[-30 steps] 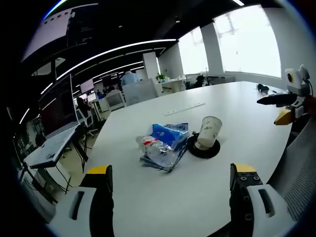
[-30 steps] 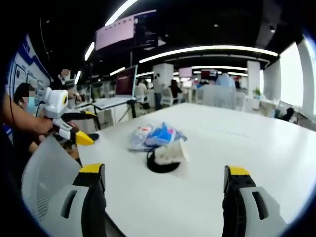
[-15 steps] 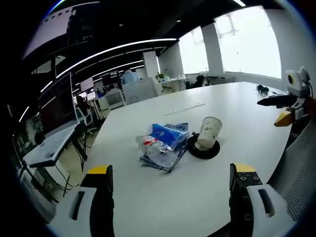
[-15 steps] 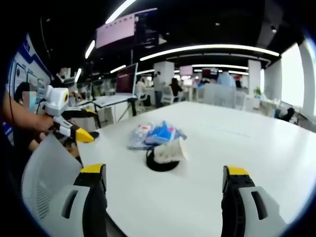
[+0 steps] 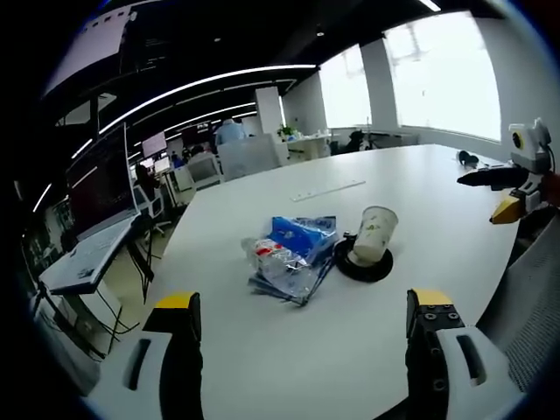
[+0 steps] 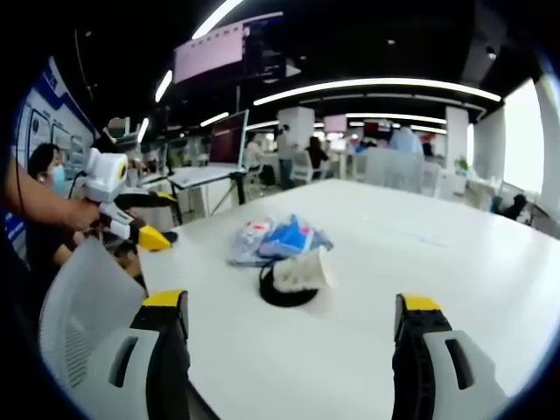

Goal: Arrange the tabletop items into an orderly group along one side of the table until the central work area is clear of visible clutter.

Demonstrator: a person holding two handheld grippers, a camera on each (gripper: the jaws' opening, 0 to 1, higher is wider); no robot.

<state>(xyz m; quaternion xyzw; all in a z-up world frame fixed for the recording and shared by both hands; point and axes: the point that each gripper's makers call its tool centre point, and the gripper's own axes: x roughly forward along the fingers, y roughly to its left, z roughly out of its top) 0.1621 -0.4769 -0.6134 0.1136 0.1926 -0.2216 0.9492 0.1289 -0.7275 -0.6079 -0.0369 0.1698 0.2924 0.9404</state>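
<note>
Essentially nothing on the table (image 5: 420,201) changes over the last second: both views shift by a hair only, which is camera drift, and the items keep their places. The table is large, white and bare apart from one cluster near the person's edge, in the central work area. Largest of that cluster is the stack of packets (image 5: 291,258), blue and clear wrappers lying flat. Just beside it a paper cup (image 5: 371,235) sits tilted on a black disc (image 5: 362,265). A thin strip (image 5: 325,191) lies well apart, farther up the table. The left gripper (image 5: 302,337) and right gripper (image 6: 289,337) both hover short of the cluster, jaws wide apart and empty. Judgement: the arranging is not yet begun; no item stands at a side.
</note>
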